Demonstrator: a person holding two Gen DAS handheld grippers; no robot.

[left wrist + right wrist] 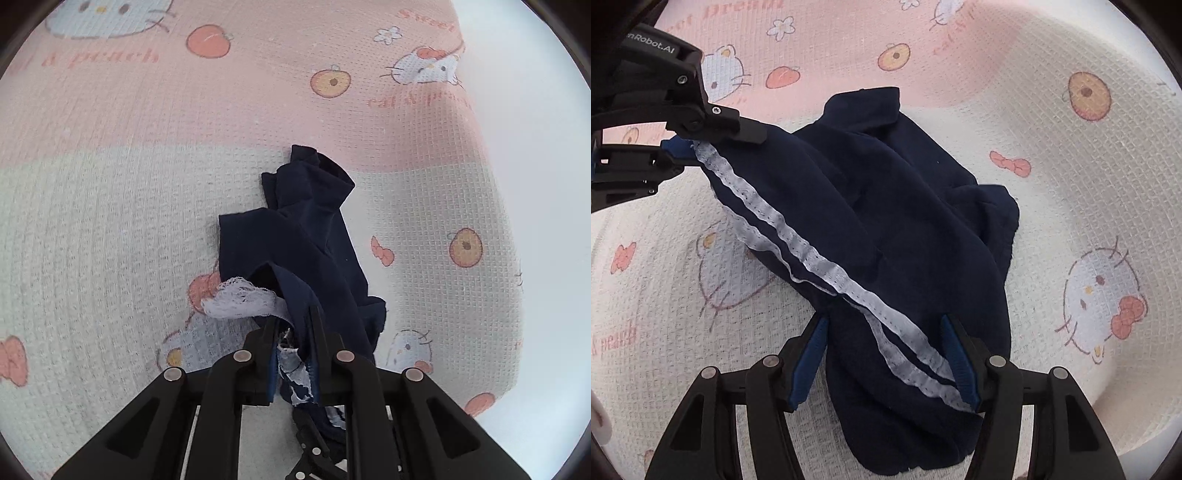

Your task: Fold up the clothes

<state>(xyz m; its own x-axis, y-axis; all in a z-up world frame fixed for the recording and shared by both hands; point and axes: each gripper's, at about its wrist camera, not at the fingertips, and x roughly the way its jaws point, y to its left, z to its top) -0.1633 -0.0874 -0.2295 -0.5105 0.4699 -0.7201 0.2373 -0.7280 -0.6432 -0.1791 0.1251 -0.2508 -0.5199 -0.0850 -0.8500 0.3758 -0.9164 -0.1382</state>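
I've got the small navy-blue knit garment with white lace trim [295,251] crumpled on the pink-and-white waffle-weave blanket printed with cartoon cats and peaches [110,206], near the blanket's right edge in my left view. My left claw [295,328] is clenched on the lace-trimmed edge of that garment; I can see navy cloth and frayed white lace bunched between its two black fingers, and the rest of the fabric trails forward from the tips across the blanket. From the right camera, that same left claw [701,142] comes in from the upper left, pinching the end of the white lace band [827,266], which runs diagonally down toward my right claw [886,328]. My right claw is released, its blue-padded fingers [955,354] spread wide with one on either side of the garment's near end; the lace band passes just beside the right-hand pad, though I can't tell whether they actually touch. The dark cloth fills the gap between the fingers and lies heaped ahead of them.
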